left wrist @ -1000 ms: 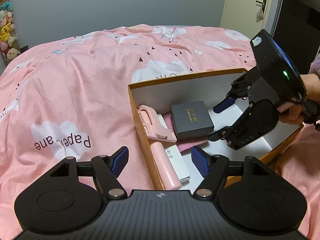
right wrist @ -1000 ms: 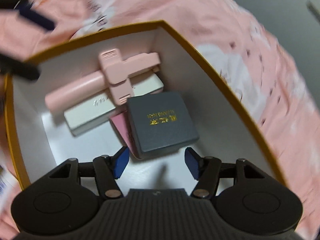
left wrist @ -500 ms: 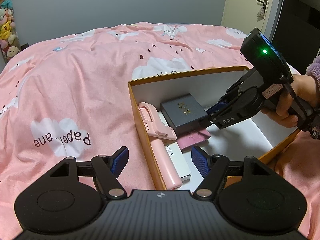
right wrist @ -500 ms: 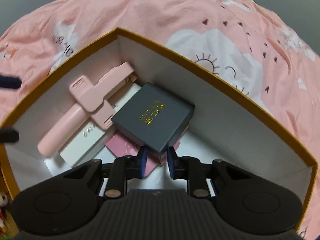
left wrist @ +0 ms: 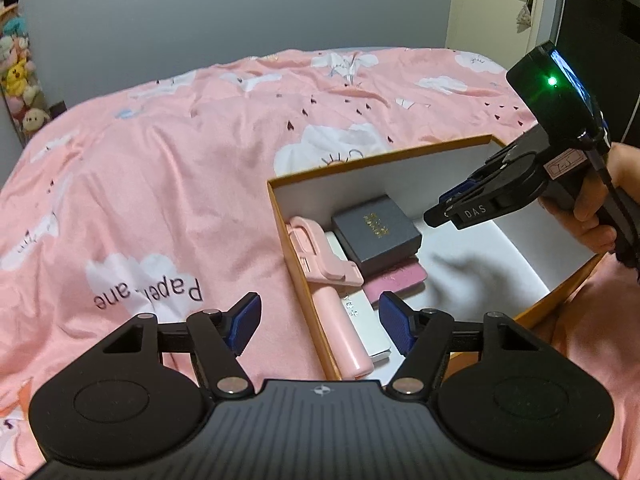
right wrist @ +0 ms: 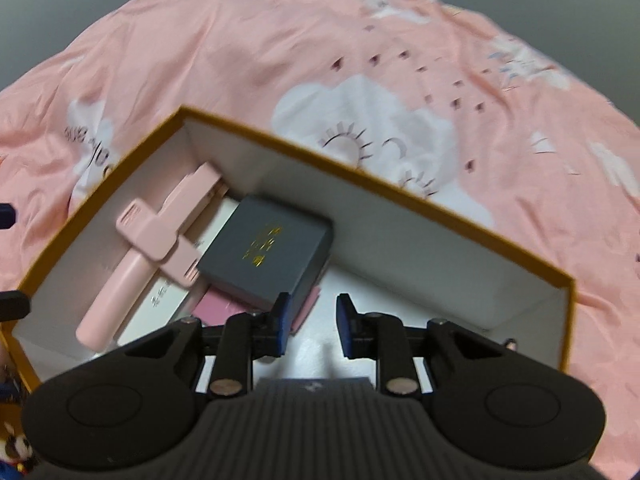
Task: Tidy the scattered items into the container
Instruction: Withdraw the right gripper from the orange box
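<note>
An orange box [left wrist: 380,158] with white inner walls sits on the bed. In its left end lie a dark grey gift box [left wrist: 376,232] with gold lettering, a pink folding stick [left wrist: 320,256], a white case [left wrist: 366,328] and a pink pouch [left wrist: 396,280]. My left gripper [left wrist: 320,316] hovers over the box's near-left corner, its jaws closing with nothing gripped between them. My right gripper [right wrist: 312,320] hangs over the box floor, its jaws narrow but apart and nothing between them. The dark grey gift box [right wrist: 268,252] lies just left of the right gripper's left fingertip. A hand [left wrist: 592,216] holds the right gripper [left wrist: 436,216].
A pink cloud-print duvet [left wrist: 160,200] covers the bed all around the box. The right half of the box floor [left wrist: 480,264] is bare. Plush toys [left wrist: 16,80] stand by the wall at the far left, and a door [left wrist: 492,8] is at the back right.
The right gripper rolled, narrowed its jaws at the dark grey box's corner, then drew back and up without it. The dark box now lies turned, nearer the far-left corner.
</note>
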The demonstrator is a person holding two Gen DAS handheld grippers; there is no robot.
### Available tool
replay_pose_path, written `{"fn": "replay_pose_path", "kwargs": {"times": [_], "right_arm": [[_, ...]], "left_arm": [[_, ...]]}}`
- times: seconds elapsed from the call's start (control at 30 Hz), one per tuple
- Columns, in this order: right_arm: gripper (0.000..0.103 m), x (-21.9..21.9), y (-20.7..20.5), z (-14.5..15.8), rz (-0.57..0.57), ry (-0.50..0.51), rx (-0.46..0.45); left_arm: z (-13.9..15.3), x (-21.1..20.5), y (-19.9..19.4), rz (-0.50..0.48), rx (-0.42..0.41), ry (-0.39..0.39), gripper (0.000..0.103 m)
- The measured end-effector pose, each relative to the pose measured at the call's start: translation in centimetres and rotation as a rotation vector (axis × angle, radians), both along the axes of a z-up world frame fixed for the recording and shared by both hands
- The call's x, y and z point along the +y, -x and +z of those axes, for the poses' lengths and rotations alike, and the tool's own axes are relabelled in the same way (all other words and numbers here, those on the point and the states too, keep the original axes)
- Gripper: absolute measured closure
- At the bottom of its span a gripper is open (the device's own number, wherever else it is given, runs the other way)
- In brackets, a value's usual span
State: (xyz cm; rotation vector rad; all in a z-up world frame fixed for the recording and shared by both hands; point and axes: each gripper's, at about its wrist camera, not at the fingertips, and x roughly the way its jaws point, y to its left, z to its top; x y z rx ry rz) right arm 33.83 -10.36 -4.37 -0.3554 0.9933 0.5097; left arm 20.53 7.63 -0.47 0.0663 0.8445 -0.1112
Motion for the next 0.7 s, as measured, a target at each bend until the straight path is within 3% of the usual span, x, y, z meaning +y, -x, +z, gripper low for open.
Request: {"fn": "replay_pose_path", "kwargs": {"times": [0.3,0.47,0.7], "right_arm": [[0.076,-2.2,2.7,2.1,-0.149,-0.096,-0.043],[0.076,-3.1,5.7,3.9,-0.215,-0.153,-0.115],[0.076,-3.0,14.2,6.3,-0.129,-0.172,-0.288]], "left_arm": [[3.2,-1.5,2.7,-0.029,-0.04,-0.037,0.026],[4.0,-1.8,5.2,0.003,-0.051,-0.009,0.026],[5.7,-2.9,11.0,0.03,-0.079,-0.054,0.026]]}}
